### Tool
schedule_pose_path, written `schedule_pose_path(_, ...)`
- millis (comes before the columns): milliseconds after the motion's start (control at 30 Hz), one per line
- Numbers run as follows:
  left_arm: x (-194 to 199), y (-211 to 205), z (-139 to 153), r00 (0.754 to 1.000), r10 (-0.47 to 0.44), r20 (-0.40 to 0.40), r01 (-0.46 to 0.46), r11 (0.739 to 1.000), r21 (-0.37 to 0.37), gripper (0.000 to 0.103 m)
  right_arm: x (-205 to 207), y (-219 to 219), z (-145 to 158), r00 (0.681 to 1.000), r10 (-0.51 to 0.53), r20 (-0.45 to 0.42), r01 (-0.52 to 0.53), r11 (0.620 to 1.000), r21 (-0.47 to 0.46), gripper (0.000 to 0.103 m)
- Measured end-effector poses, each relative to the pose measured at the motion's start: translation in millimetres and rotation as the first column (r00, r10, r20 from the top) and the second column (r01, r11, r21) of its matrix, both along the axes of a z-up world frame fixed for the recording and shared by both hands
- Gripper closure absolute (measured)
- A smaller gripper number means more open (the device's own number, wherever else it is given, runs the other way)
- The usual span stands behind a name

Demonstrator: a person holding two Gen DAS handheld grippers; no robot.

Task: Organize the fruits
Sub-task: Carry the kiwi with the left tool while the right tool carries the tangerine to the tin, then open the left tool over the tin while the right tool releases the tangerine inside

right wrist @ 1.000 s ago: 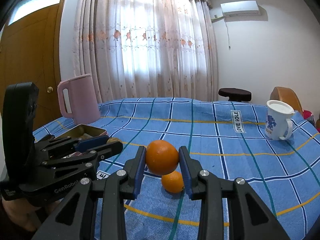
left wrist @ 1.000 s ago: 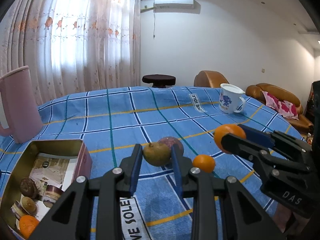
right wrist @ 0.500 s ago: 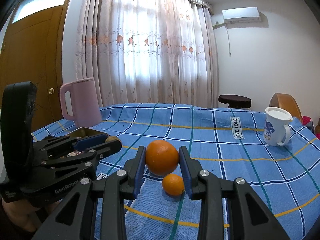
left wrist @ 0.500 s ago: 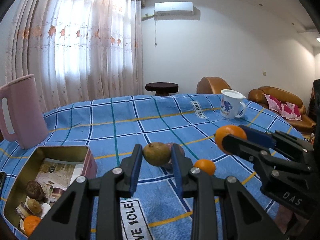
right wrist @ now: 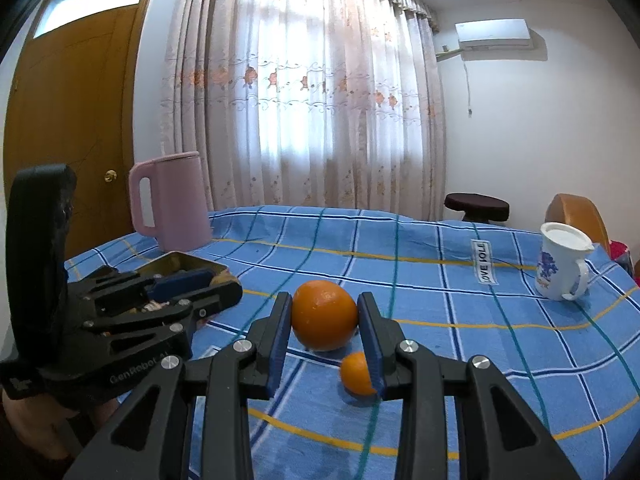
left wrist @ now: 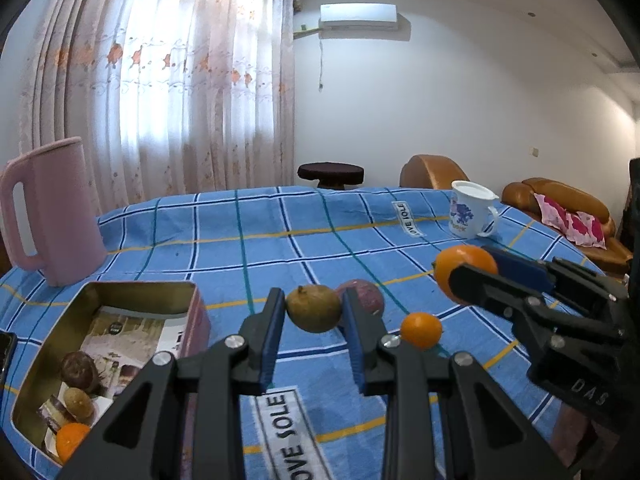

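Observation:
My left gripper (left wrist: 314, 314) is shut on a brownish-green fruit (left wrist: 314, 308) and holds it above the blue checked tablecloth (left wrist: 280, 248). Behind it lies a purple fruit (left wrist: 364, 294), and a small orange (left wrist: 421, 330) lies to its right. My right gripper (right wrist: 325, 322) is shut on a large orange (right wrist: 324, 320), which also shows in the left wrist view (left wrist: 460, 268). The small orange (right wrist: 356, 374) lies on the cloth below it. An open metal tin (left wrist: 132, 292) at the left holds several fruits and packets. The left gripper shows at the left in the right wrist view (right wrist: 222, 288).
A pink jug (left wrist: 52, 212) stands behind the tin at the far left. A white mug (left wrist: 472, 210) with a blue print stands at the far right of the table. Beyond the table are a dark stool (left wrist: 330, 172) and brown sofas (left wrist: 560, 208).
Both grippers have risen a little with their fruits held; the table and tin sit lower in both views. The grips have not changed.

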State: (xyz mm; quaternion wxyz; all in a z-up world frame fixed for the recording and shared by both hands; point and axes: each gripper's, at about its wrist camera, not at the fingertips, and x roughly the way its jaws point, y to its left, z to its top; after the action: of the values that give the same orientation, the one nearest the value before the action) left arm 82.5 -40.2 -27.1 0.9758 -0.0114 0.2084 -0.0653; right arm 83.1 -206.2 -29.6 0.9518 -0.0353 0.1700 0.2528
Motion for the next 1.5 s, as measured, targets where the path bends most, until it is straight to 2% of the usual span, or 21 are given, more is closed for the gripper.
schedule_pose_path(467,-19.4,69.8,4.6,0.993,0.12,-0.023,-0.121,0.991,-0.051,0.072,1.7,73.9,20.5,0.985,0.17,0.002,-0.17,0.985,-0.017,0.067)
schedule_pose_path(800,-28.1,124.6,2.4,0.972,0.228,-0.058,-0.231,0.971,-0.066,0.072,0.0,125.0,18.5,0.96,0.279,-0.02,-0.28,0.959,-0.042,0.067)
schedule_pose_path(1167,-30.6,165.7,-10.3,0.947,0.304,-0.108,-0.314,0.945,-0.09,0.072,-5.5,179.9,-10.9,0.917,0.381,-0.114,-0.392,0.915,-0.093,0.067)
schedule_pose_path(1367,-31.5,174.3,-17.4,0.937,0.322,-0.138,-0.335,0.938,-0.091,0.072,-8.8,198.8,-26.9,0.897,0.408,-0.168,-0.432,0.89,-0.144,0.067)
schedule_pose_path(1500,-32.5,178.8,-19.1,0.93,0.337,-0.145,-0.352,0.931,-0.093,0.072,-7.7,202.0,-29.9,0.887,0.419,-0.196,-0.448,0.883,-0.139,0.067)
